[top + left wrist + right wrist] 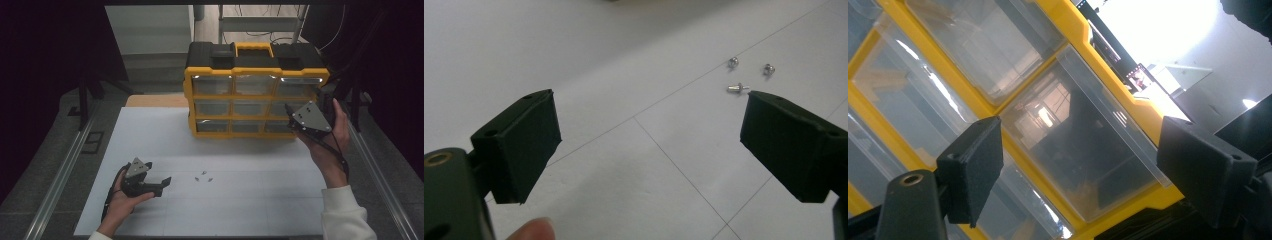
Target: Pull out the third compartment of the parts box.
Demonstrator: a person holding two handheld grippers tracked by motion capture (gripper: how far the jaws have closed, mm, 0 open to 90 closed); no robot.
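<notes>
Item: my left hand-held gripper [159,184], spread, screws [203,177] just ahead for pickup; right hand-held gripper [292,116], spread, facing organizer drawer [1083,150].

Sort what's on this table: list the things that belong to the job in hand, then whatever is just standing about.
In the job:
- three small screws on the white table
- left claw, open, aimed at them
- yellow drawer cabinet
- right claw, open, at its right-hand clear drawer

Standing about:
- wooden board behind the table
</notes>
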